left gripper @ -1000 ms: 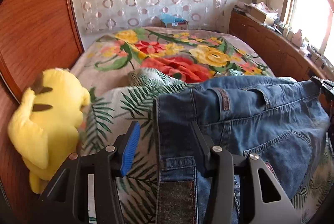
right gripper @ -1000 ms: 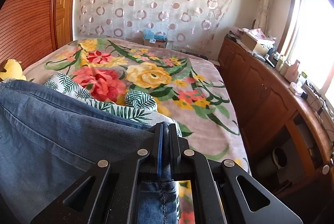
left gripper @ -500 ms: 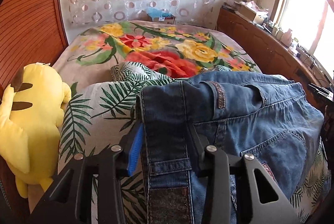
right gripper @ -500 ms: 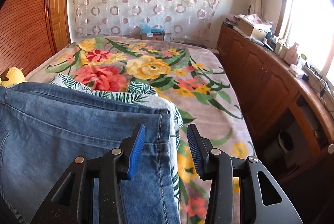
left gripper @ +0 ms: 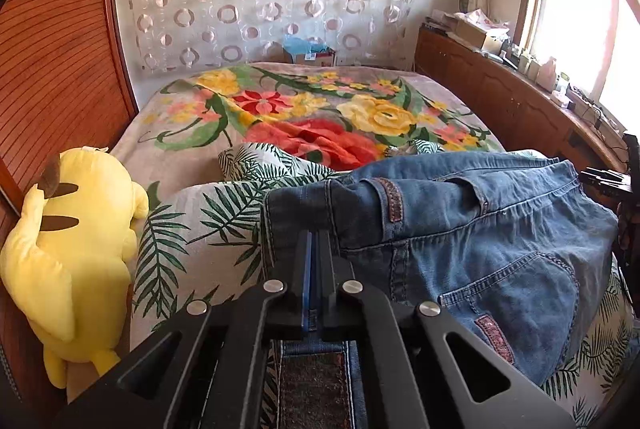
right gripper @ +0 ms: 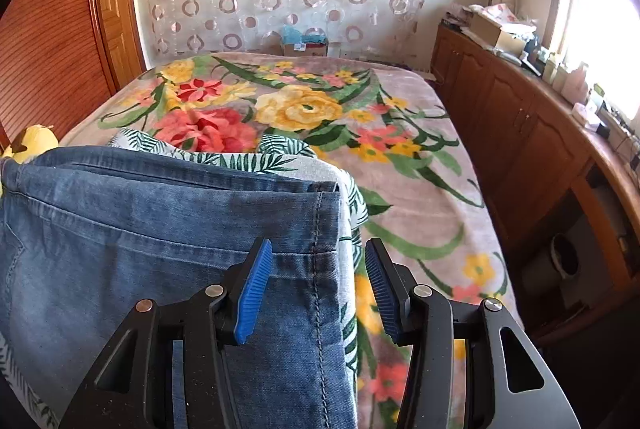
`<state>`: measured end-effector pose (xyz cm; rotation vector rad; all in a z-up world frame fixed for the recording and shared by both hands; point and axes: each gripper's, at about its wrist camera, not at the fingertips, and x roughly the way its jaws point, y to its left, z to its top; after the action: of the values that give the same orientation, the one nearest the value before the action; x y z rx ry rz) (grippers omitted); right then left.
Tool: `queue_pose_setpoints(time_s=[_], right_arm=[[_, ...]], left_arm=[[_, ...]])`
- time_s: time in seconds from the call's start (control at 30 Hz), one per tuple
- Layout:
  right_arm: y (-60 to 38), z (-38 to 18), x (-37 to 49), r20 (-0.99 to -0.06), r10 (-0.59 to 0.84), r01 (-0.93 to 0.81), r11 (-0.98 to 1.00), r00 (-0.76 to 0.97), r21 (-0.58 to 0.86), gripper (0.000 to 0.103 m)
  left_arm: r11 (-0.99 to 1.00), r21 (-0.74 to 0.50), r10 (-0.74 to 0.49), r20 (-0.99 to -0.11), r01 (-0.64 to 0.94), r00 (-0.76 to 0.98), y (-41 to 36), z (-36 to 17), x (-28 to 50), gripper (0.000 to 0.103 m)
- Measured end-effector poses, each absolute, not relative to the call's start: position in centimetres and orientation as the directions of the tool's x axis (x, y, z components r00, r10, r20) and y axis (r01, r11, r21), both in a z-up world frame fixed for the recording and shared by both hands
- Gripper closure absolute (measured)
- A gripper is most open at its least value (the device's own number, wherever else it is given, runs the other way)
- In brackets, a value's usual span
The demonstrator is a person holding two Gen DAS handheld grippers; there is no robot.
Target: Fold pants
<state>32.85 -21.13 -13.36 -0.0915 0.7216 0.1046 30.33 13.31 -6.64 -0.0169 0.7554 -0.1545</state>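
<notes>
Pants (left gripper: 460, 229) between left tongs (left gripper: 314, 241)

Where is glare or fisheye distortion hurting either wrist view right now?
Left wrist view: the window at upper right is blown out white, and the wooden wall bows hard; the jeans stay sharp. Right wrist view: the same window is washed out, the cabinet curves, and the corners are dark.

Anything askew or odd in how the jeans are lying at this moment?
Slightly. The jeans lie bunched on the palm-leaf pillow, the waistband end humped and rolled rather than flat. The hem edges look fairly aligned. The left gripper is shut on the denim; the right gripper has just been opening and presses nothing.
</notes>
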Motion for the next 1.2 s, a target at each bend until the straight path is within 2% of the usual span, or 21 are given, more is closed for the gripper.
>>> queue_pose_setpoints(time_s=[0.2,0.27,0.3,0.33,0.4,0.73,0.77,0.87,0.93,1.2], right_arm=[[-21.1,-13.8,33.7,-0.709,0.097,-0.162,0.987,0.699,-0.025,0.053],[-21.2,-13.8,33.7,-0.712,0.098,-0.167,0.986,0.696,-0.027,0.072],[-21.2,-13.7,33.6,-0.709,0.095,-0.169,0.985,0.699,-0.035,0.090],[-21.1,-13.4,33.4,-0.704,0.093,-0.172,0.984,0.705,-0.042,0.098],[-21.1,-13.1,33.0,-0.699,0.129,-0.207,0.978,0.704,-0.028,0.103],[-22.3,-10.6,30.8,-0.609,0.083,-0.151,0.987,0.789,-0.061,0.103],[-22.3,-10.6,30.7,-0.607,0.075,-0.146,0.987,0.791,-0.068,0.103],[-21.8,-11.0,30.3,-0.611,0.084,-0.148,0.987,0.787,-0.055,0.103],[-21.5,-11.4,30.3,-0.614,0.087,-0.149,0.987,0.784,-0.052,0.103],[-21.9,-11.5,31.7,-0.636,0.092,-0.151,0.988,0.767,-0.039,0.103]], left_arm=[[0.987,-0.070,-0.154,-0.696,0.148,0.701,13.0,-7.5,30.5,0.101],[0.986,-0.065,-0.154,-0.701,0.153,0.696,12.7,-7.8,30.5,0.101],[0.986,-0.063,-0.152,-0.701,0.151,0.696,12.6,-7.8,30.5,0.101],[0.987,-0.061,-0.147,-0.699,0.147,0.700,12.6,-7.8,30.4,0.103],[0.987,-0.060,-0.150,-0.691,0.150,0.708,12.5,-7.5,30.0,0.103],[0.990,-0.050,-0.132,-0.629,0.130,0.766,13.9,-4.8,29.2,0.102],[0.991,-0.050,-0.128,-0.640,0.125,0.758,14.2,-5.0,29.5,0.100],[0.995,-0.020,-0.090,-0.671,0.102,0.736,14.6,-6.0,30.1,0.083],[0.993,-0.039,-0.106,-0.697,0.111,0.709,14.9,-7.0,30.7,0.063],[0.983,-0.114,-0.183,-0.744,0.148,0.643,14.6,-9.7,32.3,0.061]])
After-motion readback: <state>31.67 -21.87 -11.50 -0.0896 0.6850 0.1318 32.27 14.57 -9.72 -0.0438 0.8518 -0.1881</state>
